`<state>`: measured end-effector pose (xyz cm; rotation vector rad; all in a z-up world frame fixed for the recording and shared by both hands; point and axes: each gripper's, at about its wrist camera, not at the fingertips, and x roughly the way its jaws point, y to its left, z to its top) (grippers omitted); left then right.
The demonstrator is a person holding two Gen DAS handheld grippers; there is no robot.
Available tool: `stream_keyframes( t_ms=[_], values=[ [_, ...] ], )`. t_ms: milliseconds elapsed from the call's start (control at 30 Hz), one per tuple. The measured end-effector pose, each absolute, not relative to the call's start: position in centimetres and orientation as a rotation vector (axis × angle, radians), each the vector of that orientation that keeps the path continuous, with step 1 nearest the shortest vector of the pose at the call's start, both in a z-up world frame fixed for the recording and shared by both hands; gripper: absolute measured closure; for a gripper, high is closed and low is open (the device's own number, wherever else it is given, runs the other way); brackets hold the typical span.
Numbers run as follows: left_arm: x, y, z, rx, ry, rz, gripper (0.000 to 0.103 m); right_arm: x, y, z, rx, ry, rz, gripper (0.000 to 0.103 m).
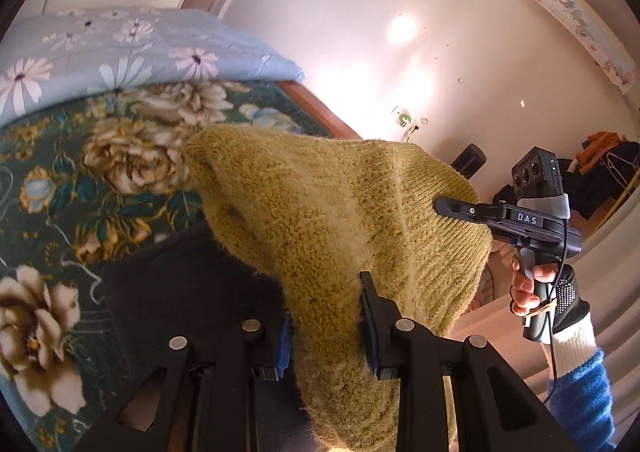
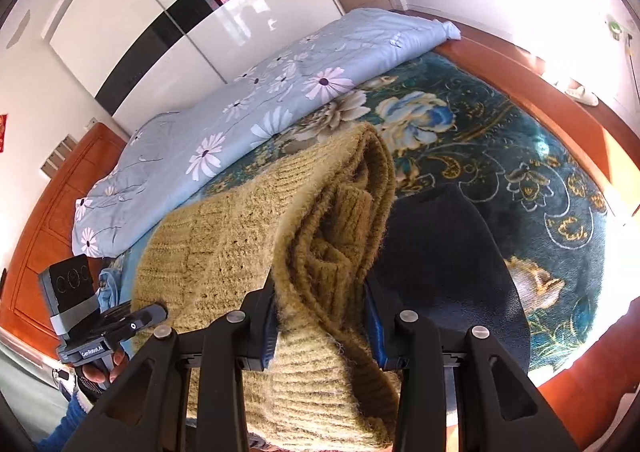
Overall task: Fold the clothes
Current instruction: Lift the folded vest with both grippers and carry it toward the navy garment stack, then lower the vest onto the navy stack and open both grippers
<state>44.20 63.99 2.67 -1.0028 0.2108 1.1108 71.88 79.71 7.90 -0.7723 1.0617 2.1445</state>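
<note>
Knitwear fills both your views: the mustard sweater (image 1: pixel 320 220) hangs bunched in the air above the dark floral blanket (image 1: pixel 52 172), held at two points. Your left gripper (image 1: pixel 326 316) has its jaws closed on a thick fold, and your right gripper (image 2: pixel 320 316) is likewise clamped on gathered layers. A dark garment (image 2: pixel 448 260) lies on the blanket beneath, with a pale blue daisy quilt (image 2: pixel 248 104) beyond.
</note>
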Motion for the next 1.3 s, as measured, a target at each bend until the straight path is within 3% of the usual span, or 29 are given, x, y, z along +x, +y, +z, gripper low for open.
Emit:
stream_keyframes(
  t_ms=[133,267,333,400,467,633,833,1033,1300],
  values=[
    [43.3,63.6,-1.3,-1.065,0.194,1.084,0.071,72.5,80.9,1.8,-0.803,1.197,2.032,0.064],
    [42.8,63.4,-1.1,-1.079,0.184,1.059,0.068,73.6,80.9,1.0,-0.715,1.221,2.084,0.064],
    [42.9,63.5,-0.6,-1.083,0.208,1.057,0.067,73.1,80.1,1.7,-0.737,1.166,2.087,0.061],
    [42.2,63.0,-0.3,-1.109,0.207,1.055,0.056,72.7,79.1,2.5,-0.778,1.084,2.078,0.052],
    [41.2,62.1,-0.3,-1.145,0.185,1.051,0.048,72.4,77.9,3.2,-0.831,0.985,2.066,0.050],
    [40.6,58.6,2.2,-1.000,0.194,1.213,0.047,72.9,74.5,5.0,-0.861,0.765,2.013,0.045],
    [47.0,57.5,7.7,-0.676,0.334,1.262,0.043,72.5,70.5,7.9,-0.768,0.592,2.044,0.044],
    [51.3,58.0,4.7,-0.666,0.483,1.210,0.043,70.2,68.1,6.1,-0.830,0.541,2.091,0.043],
    [53.7,57.8,2.3,-0.583,0.656,1.215,0.040,72.8,69.2,2.0,-0.783,0.759,2.010,0.042]
  ],
)
